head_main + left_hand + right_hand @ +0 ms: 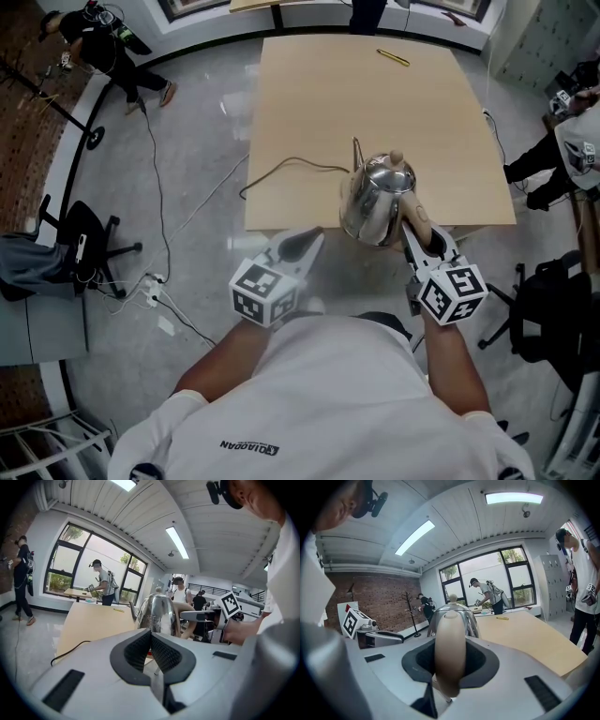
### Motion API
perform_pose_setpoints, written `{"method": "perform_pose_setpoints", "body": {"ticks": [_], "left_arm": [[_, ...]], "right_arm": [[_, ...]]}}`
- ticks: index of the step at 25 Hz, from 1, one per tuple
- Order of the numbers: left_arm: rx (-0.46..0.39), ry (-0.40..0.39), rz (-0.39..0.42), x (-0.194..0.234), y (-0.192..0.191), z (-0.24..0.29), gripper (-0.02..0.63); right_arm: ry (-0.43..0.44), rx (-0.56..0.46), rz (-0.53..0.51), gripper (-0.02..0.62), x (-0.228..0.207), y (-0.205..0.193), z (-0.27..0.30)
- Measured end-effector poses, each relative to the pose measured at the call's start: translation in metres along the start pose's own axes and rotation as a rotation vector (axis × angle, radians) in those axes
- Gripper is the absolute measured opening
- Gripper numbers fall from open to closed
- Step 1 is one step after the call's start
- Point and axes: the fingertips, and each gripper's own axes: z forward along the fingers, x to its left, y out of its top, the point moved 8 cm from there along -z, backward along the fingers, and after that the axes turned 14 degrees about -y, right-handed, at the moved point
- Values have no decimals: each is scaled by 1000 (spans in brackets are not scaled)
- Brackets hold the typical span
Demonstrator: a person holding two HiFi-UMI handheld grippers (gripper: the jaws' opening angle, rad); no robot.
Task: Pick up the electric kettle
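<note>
**1. R gripper** [450,643]: jaws clamped on the beige handle [449,656] of the electric kettle [373,199]. Handle sits upright between both dark pads and fills the gap. Marker cube [454,292] is at the near end of the gripper, by the person's wrist.

**2. L gripper** [150,633]: jaws closed, pad tips touching, nothing between them. It holds nothing and is apart from the kettle, to the kettle's left and nearer the person. Its marker cube [264,291] is at its near end.

**3. Kettle:** polished steel body, beige knob on the lid, thin spout pointing far-left. Handle is on the near-right side. In the head view the body overlaps the near edge of the table [356,103], right of ctr. Cannot tell whether the base touches the tabletop.

**4. Table:** light wood top.
- Black cable [291,170] lies on the near-left part and runs off the left edge. Its far end is close to the kettle.
- Yellow pencil-like item [393,57] lies at the far edge, well apart from the kettle.

**5. Surroundings:**
- Grey floor.
- Black office chair [86,239] to the left.
- White power strip [154,291] on the floor near the chair.
- Other persons at the room's edges.
</note>
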Motion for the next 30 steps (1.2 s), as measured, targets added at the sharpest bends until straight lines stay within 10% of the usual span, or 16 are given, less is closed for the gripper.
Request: {"method": "perform_pose_setpoints", "body": {"ticks": [30], "left_arm": [[-68,150,-1,-188,-31,71,-5]], "right_arm": [[151,-16,14,101,-125,-32,-149]]}}
